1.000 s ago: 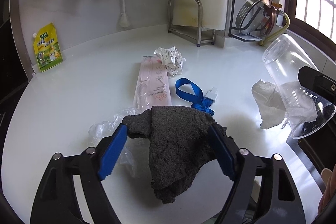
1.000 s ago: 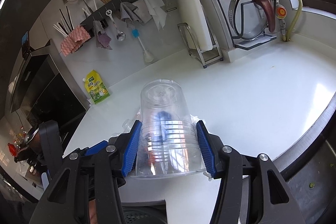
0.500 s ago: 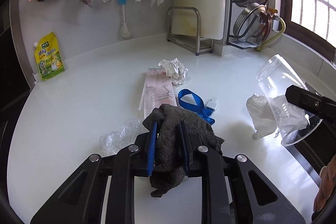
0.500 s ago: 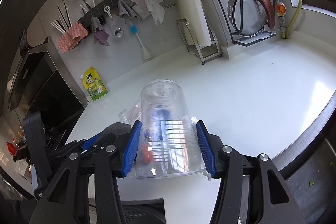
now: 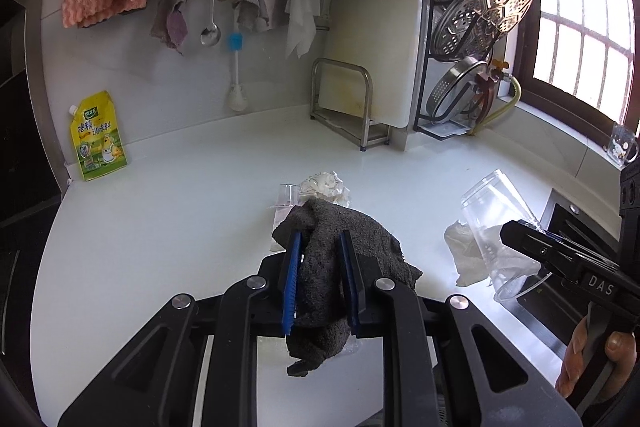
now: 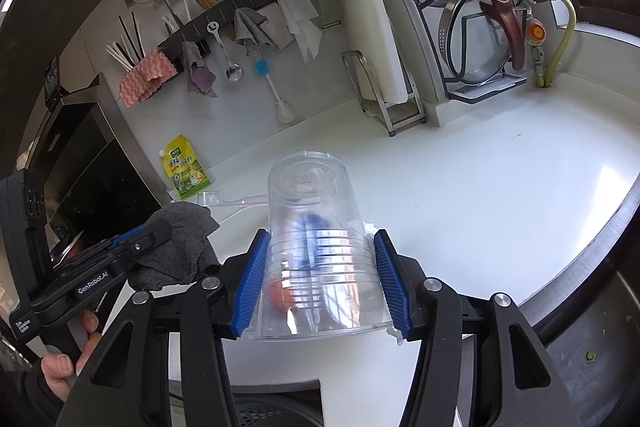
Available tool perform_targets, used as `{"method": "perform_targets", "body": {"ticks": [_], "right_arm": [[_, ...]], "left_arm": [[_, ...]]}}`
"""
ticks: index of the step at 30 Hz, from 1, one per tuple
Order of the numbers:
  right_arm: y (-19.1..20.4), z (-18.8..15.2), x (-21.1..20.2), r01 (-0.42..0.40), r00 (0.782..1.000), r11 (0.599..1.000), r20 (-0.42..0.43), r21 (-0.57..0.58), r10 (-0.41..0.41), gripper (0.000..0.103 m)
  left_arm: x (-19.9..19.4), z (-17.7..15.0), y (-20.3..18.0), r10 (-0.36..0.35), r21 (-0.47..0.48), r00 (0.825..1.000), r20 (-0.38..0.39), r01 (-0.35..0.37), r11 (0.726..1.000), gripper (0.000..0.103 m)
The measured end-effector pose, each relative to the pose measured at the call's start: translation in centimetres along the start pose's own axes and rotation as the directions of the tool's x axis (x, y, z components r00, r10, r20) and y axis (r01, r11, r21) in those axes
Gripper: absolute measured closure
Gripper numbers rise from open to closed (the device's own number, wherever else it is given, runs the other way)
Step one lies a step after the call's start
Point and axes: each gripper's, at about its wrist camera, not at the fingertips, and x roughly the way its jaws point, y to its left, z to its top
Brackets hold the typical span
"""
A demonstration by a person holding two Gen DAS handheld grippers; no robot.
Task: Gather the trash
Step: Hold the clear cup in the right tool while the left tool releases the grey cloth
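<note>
A limp, nubbly grey cloth [image 5: 336, 259] is pinched in the left gripper [image 5: 320, 283], low centre of frame, clear of the glossy white counter [image 5: 160, 227]. A ribbed clear plastic cup [image 6: 316, 251] is clamped on its side in the right gripper [image 6: 320, 287]. Crumpled paper [image 5: 324, 185] and a white tissue [image 5: 460, 247] are left uncollected.

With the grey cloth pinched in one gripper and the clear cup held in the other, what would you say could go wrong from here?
The left gripper, whose jaws have just closed, pinches only a fold of the grey cloth; the rest hangs loose and might slip or drag nearby litter such as the crumpled paper.

The right gripper clamps the clear cup on its side; the thin plastic may buckle or pop free, and the bits inside could spill.
</note>
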Motion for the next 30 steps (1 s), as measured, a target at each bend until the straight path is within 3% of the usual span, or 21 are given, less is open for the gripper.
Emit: {"method": "perform_targets", "body": {"ticks": [8,17,28,30], "right_arm": [[1.1,-0.2,-0.3,0.009,1.0,1.0,-0.005,-0.022,-0.01,0.052],[2.0,-0.4,-0.9,0.009,1.0,1.0,-0.001,-0.021,-0.009,0.052],[3.5,-1.1,-1.1,0.007,1.0,0.999,-0.009,-0.037,-0.007,0.052],[3.4,-1.2,-1.0,0.007,1.0,0.999,-0.012,-0.033,-0.008,0.052]], "left_arm": [[-1.8,1.1,2.8,-0.005,-0.04,1.0,-0.001,0.005,0.999,0.084],[-4.9,0.9,4.0,0.001,0.0,0.999,0.049,-0.001,1.0,0.087],[-4.0,-4.2,6.9,0.028,-0.039,0.996,-0.081,-0.032,0.999,0.087],[-3.7,-5.3,7.4,0.043,-0.04,0.993,-0.109,-0.048,0.998,0.082]]}}
